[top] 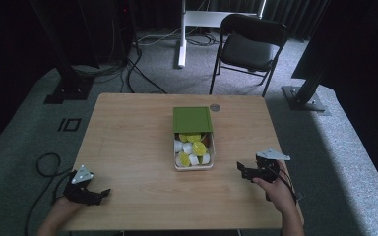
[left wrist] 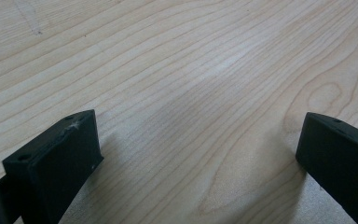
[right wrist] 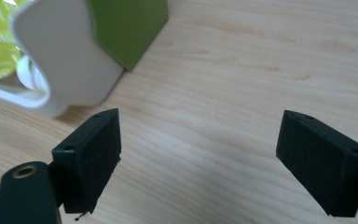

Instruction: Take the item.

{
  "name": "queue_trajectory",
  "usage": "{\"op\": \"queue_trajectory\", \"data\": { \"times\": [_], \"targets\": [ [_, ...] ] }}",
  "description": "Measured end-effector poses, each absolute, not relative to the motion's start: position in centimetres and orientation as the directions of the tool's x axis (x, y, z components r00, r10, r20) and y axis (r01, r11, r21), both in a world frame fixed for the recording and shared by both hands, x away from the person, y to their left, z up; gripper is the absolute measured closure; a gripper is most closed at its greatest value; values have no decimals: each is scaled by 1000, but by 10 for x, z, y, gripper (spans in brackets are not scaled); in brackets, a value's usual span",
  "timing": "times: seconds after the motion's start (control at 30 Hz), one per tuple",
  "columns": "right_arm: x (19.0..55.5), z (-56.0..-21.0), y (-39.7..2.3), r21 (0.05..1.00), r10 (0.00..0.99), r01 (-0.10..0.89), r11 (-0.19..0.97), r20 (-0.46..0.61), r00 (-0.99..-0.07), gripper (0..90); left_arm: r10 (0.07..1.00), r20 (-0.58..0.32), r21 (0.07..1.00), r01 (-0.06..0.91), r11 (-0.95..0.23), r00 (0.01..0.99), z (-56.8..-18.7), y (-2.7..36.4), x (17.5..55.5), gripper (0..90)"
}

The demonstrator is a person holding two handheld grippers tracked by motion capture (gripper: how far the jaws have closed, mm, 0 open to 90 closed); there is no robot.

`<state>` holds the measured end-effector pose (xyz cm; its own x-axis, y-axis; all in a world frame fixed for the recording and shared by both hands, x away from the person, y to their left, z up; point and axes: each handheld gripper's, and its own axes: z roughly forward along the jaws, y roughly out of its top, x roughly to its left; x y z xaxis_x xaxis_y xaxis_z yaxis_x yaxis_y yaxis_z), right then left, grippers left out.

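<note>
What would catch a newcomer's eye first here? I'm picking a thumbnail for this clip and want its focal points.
The eye lands first on the white box at the middle of the wooden table, filled with yellow and white pieces, its green lid slid toward the far side. Next come the two black grippers near the table's near edge, the left gripper and the right gripper, both with jaws apart and holding nothing.

**3 cameras, 1 table**

High view: fixed above the near edge, facing forward and down; takes in the whole wooden table (top: pixel 128 147), floor and chair (top: pixel 248 46) beyond. Left gripper view: very close, low over bare wood grain (left wrist: pixel 191 93). Right gripper view: equally close, facing the white box (right wrist: pixel 65 60) and its green lid (right wrist: pixel 126 28), shared with the high view at table centre.
</note>
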<state>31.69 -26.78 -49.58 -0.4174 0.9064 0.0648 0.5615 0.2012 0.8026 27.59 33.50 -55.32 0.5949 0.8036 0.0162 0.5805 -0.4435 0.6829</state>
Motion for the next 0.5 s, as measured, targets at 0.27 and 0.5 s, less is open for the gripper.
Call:
{"op": "queue_trajectory", "data": {
  "times": [0.27, 0.5],
  "targets": [
    [320, -480, -255, 819, 894, 542, 188, 85, -439, 138, 804, 16, 683, 581, -443, 594, -553, 335, 276, 5],
    [324, -465, -242, 838, 887, 512, 187, 81, -455, 138, 804, 16, 683, 581, -443, 594, -553, 335, 276, 5]
  ]
}}
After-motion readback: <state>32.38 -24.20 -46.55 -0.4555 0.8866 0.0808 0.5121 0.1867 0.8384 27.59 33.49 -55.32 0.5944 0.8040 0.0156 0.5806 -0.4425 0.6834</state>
